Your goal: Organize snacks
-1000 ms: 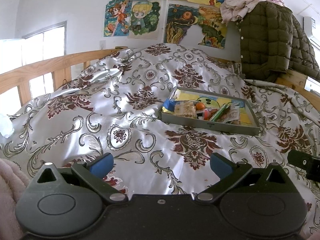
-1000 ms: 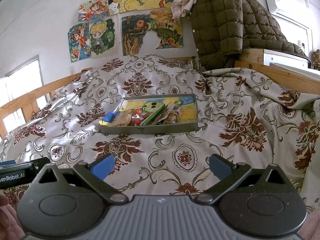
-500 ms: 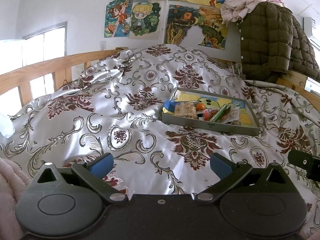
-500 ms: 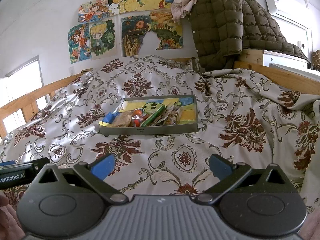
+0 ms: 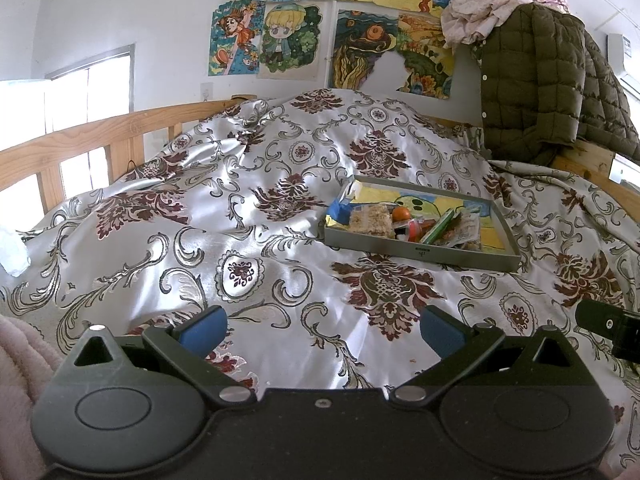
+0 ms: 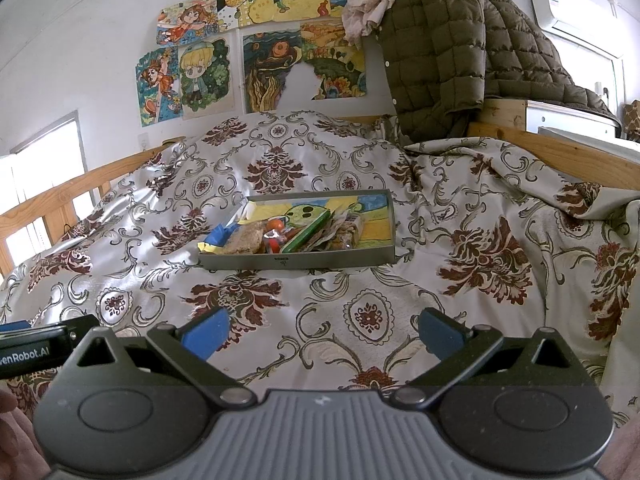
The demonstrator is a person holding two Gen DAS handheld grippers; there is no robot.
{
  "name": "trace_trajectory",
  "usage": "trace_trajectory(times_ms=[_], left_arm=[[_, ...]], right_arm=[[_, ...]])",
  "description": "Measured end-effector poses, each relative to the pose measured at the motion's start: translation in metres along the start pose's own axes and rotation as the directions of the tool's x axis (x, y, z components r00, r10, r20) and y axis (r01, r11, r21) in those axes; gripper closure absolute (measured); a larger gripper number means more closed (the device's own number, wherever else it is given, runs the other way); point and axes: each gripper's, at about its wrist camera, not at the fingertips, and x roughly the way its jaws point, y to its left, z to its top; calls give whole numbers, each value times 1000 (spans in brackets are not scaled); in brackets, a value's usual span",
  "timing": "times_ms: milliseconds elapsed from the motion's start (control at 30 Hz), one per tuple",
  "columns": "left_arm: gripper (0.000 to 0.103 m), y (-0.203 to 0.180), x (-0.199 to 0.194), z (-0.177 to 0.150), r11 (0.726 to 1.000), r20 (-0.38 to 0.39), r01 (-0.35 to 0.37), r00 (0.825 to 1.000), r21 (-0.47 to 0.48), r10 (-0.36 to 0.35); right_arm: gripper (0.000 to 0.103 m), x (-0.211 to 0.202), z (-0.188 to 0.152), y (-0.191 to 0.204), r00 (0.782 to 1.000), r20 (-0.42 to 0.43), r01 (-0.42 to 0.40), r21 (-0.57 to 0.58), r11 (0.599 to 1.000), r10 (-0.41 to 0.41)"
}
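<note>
While both the left gripper (image 5: 323, 328) and right gripper (image 6: 323, 328) hover spread wide and empty over the floral satin bedspread (image 5: 248, 240), the mixed wrapped snacks (image 6: 288, 236) lie heaped toward the left end of the shallow grey cardboard tray (image 6: 296, 261), a scene fitting either snacks gathered or snacks awaiting sorting.

Left wrist view: low over the bedspread (image 5: 240, 208), facing the postered wall (image 5: 160, 20), shallow box (image 5: 420, 250) ahead and to the right, well apart from the lens. Right wrist view: same low height, same heading, set further right; box (image 6: 296, 261) near centre. Shared: box, bedspread (image 6: 440, 240), posters, hanging jacket (image 5: 536, 80). Each view catches the other tool's edge.
</note>
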Motion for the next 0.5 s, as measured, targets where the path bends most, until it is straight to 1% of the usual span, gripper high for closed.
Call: trace_trajectory(times_ms=[500], left_arm=[[1, 0, 0, 0, 1000, 1, -1, 1000, 3, 1]], right_arm=[[0, 0, 0, 0, 1000, 0, -1, -1, 1000, 1]])
